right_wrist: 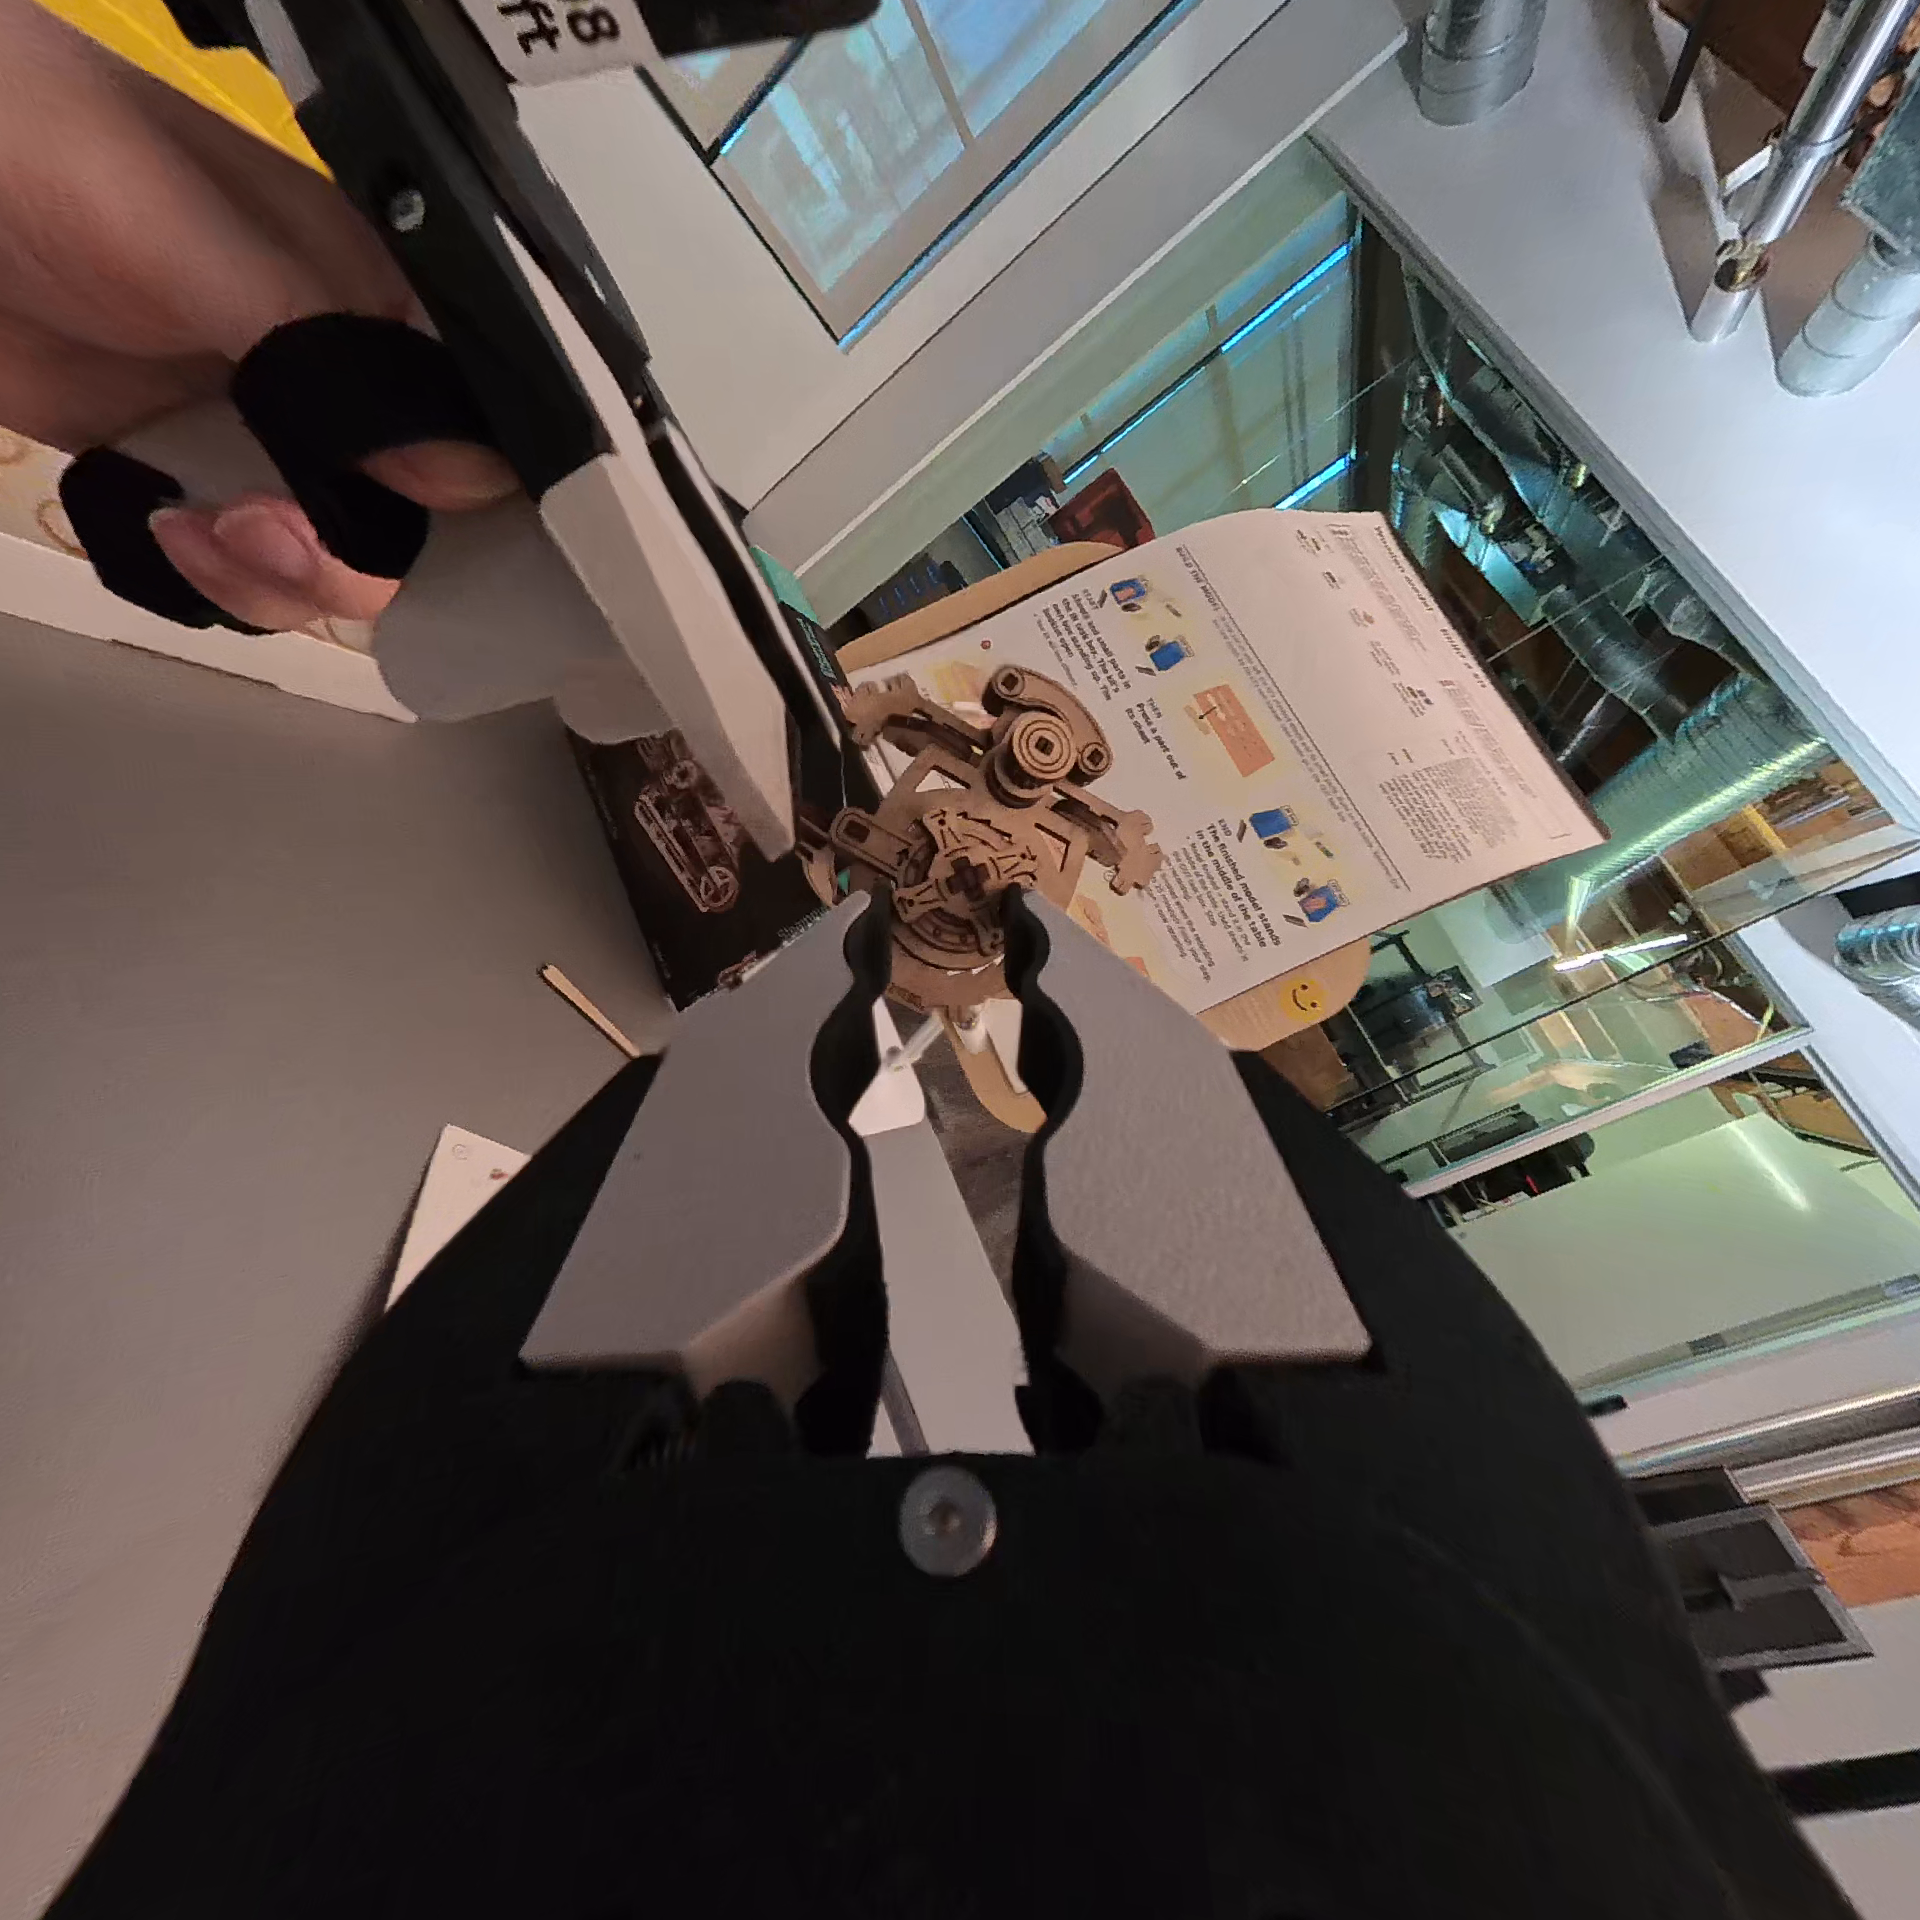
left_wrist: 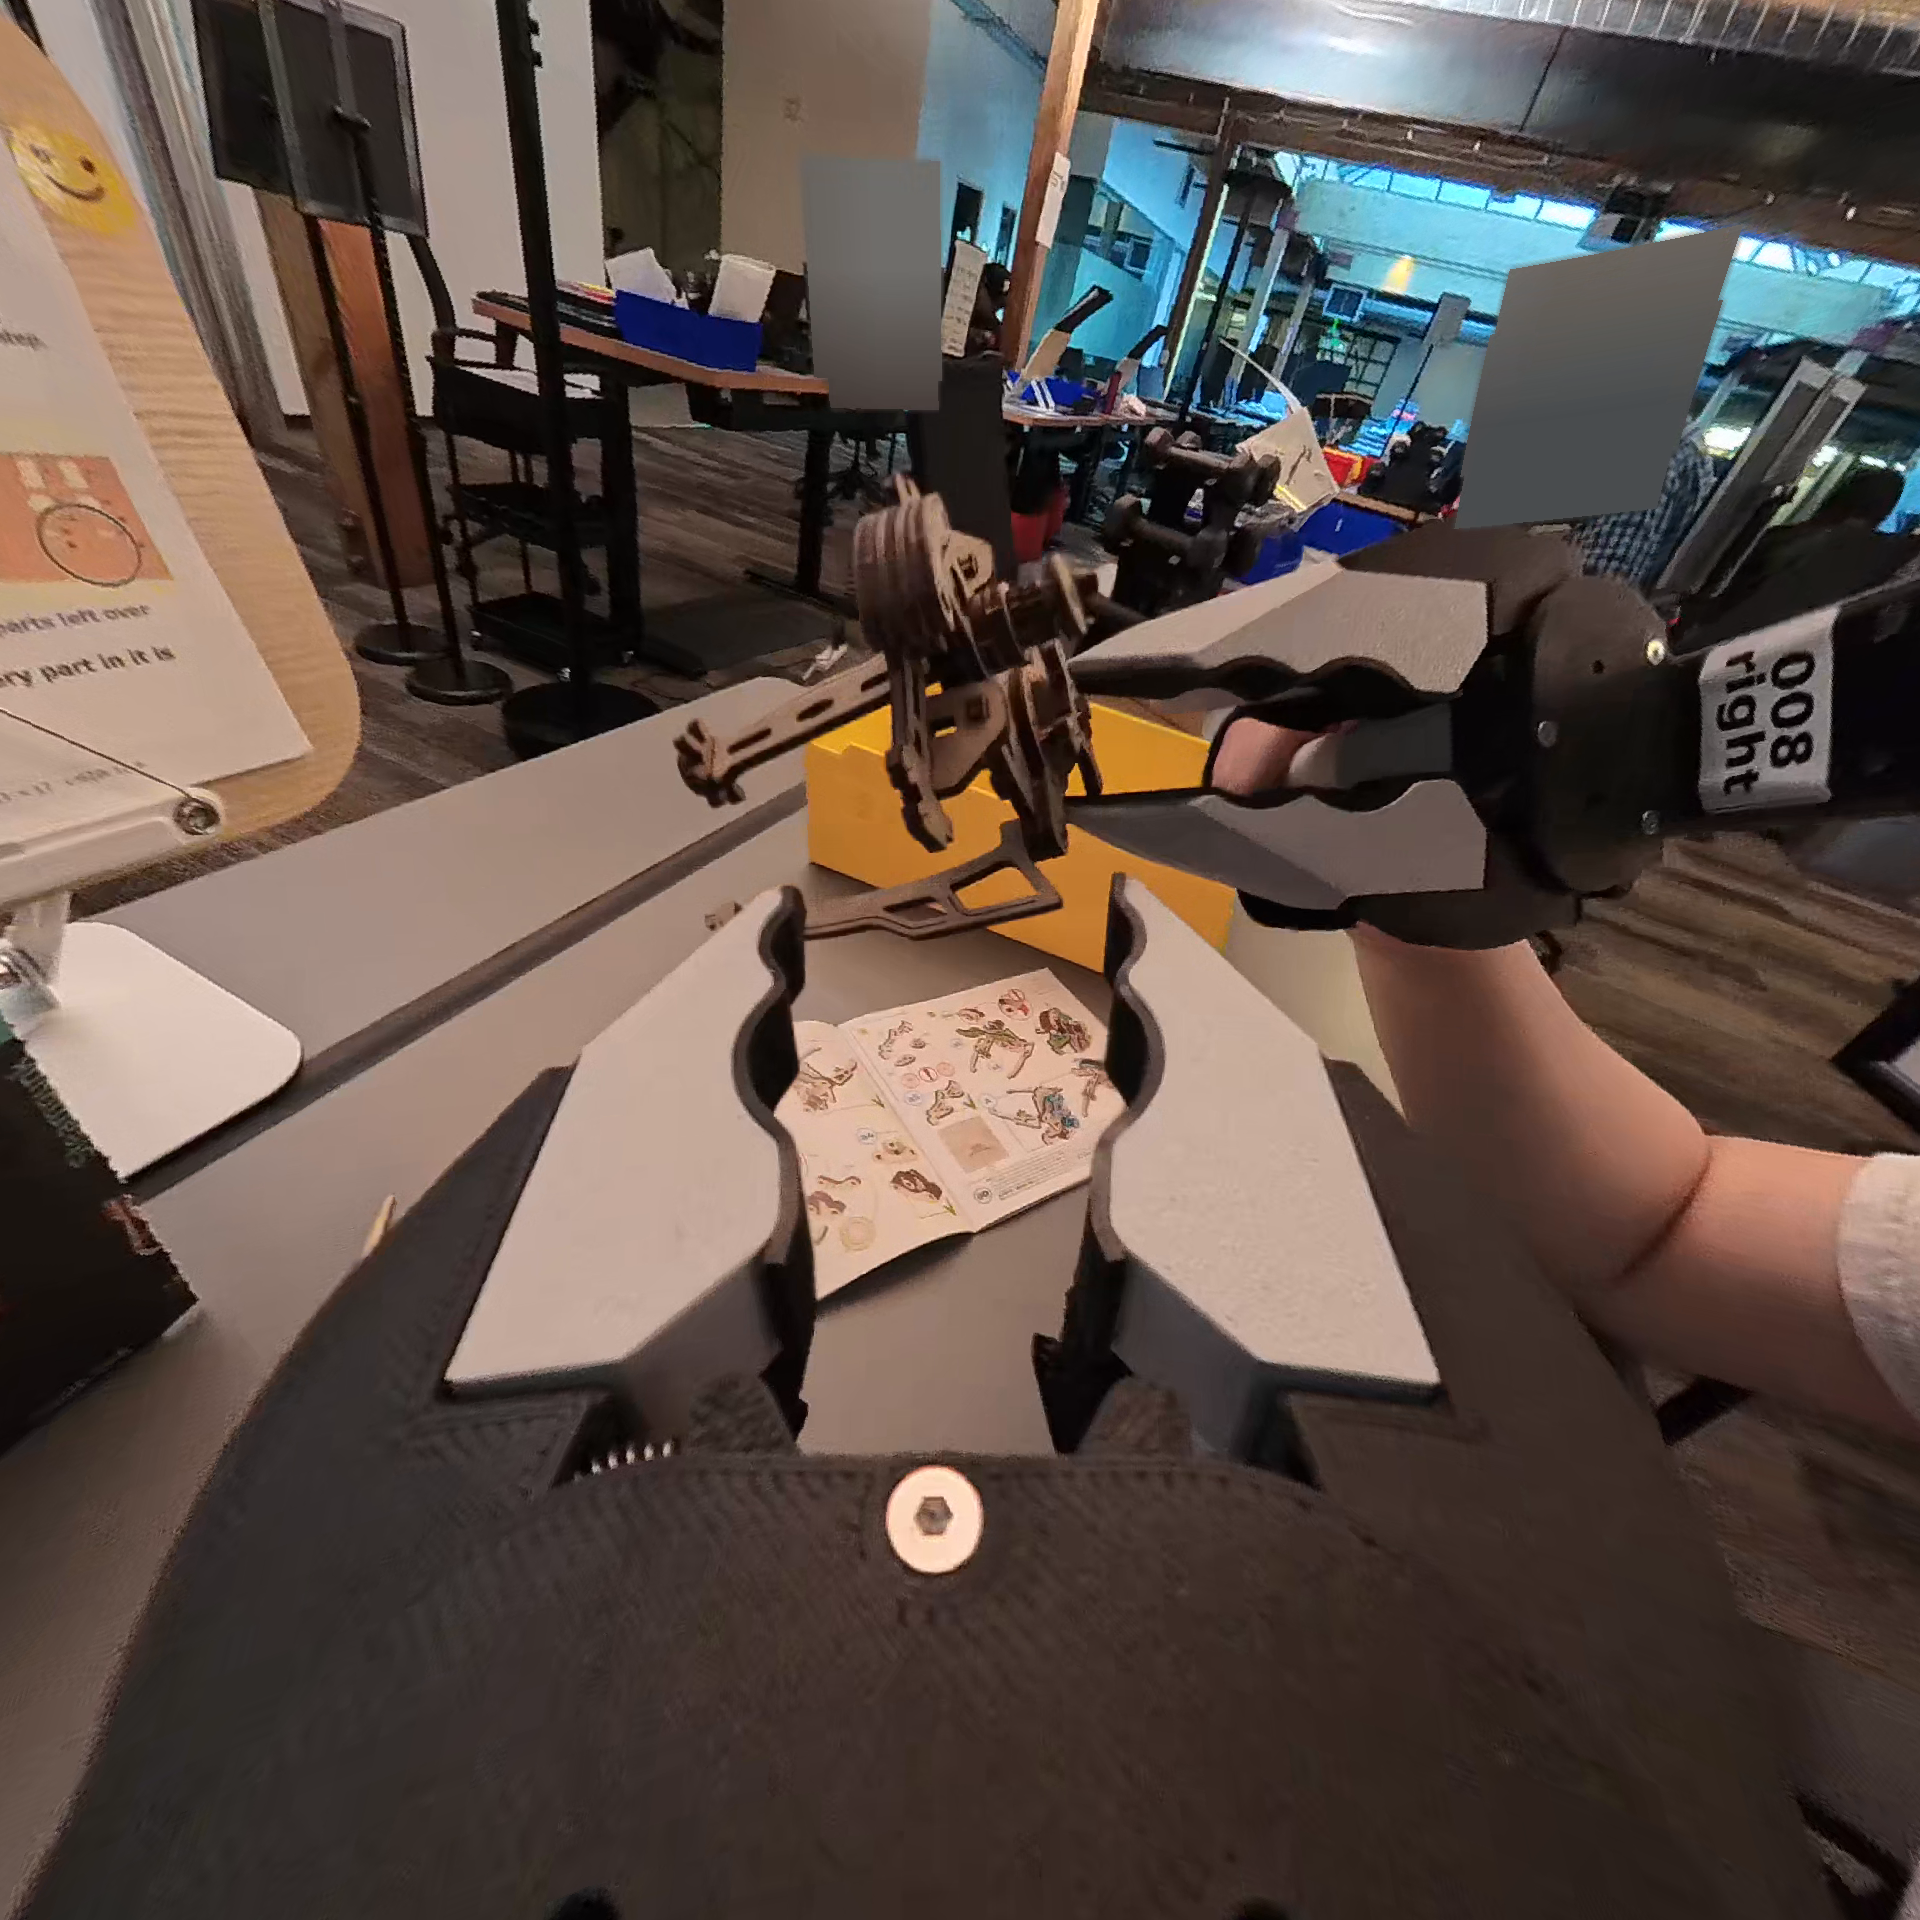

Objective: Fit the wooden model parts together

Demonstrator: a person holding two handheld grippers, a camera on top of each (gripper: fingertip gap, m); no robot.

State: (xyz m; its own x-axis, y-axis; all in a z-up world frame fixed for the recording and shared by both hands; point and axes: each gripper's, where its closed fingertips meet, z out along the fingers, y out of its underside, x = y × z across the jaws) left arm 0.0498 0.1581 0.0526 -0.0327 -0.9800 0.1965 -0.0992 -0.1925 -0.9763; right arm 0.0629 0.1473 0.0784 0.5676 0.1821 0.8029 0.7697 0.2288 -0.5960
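Care suits this step: right tongs (left_wrist: 1075, 732) clamp the wooden model (left_wrist: 956, 665) aloft, while left tongs (left_wrist: 951, 935), gaping empty, should fetch the loose strut (left_wrist: 935, 904) squarely.

Grey table (left_wrist: 416, 935), wood floor (left_wrist: 727, 520), perhaps an open workshop.

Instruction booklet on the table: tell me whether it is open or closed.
Open. The booklet lies flat on the grey table with two illustrated pages spread either side of a centre fold.
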